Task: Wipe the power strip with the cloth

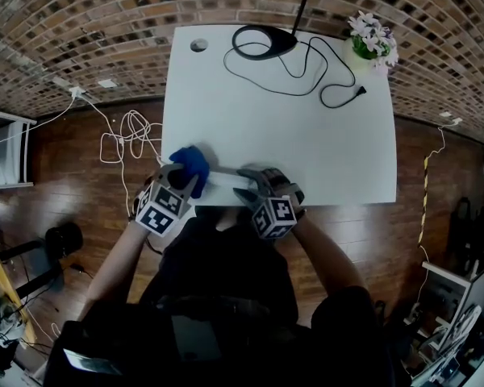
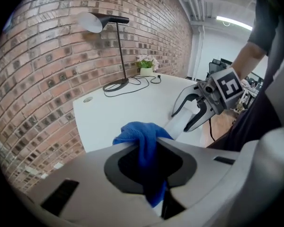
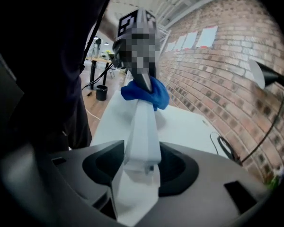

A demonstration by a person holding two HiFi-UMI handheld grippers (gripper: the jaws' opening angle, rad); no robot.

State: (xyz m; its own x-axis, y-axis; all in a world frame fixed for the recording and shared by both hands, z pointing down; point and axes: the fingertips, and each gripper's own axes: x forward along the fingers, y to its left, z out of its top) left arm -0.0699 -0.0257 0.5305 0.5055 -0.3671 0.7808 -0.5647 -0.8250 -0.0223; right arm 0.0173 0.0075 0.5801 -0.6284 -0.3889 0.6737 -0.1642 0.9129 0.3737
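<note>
Left gripper (image 1: 180, 185) first: its fingers are pinched tight on the blue cloth (image 2: 144, 136), which bunches up just past the tips and trails back down between them. That bunch sits right on one end of the white power strip (image 1: 222, 177). The strip lies along the near edge of the white surface (image 1: 290, 135), running from the left fingers across to the right ones.

Over to the right gripper (image 1: 248, 184): its fingers (image 2: 180, 104) stand apart, with the strip's other end lying between them and dark gaps on both sides, so there's no squeeze on it. The two grippers face each other down the length of the strip.

Beyond the fingers the surface is bare for a good stretch. At the far edge sit a black lamp base (image 1: 262, 40), its loose black cable (image 1: 323, 79) curling toward the right, and a small pot of flowers (image 1: 371, 43) in the corner, all well apart from the strip. Off to the left of the left fingers, white cables (image 1: 125, 139) loop on the wooden floor (image 1: 64, 184).
</note>
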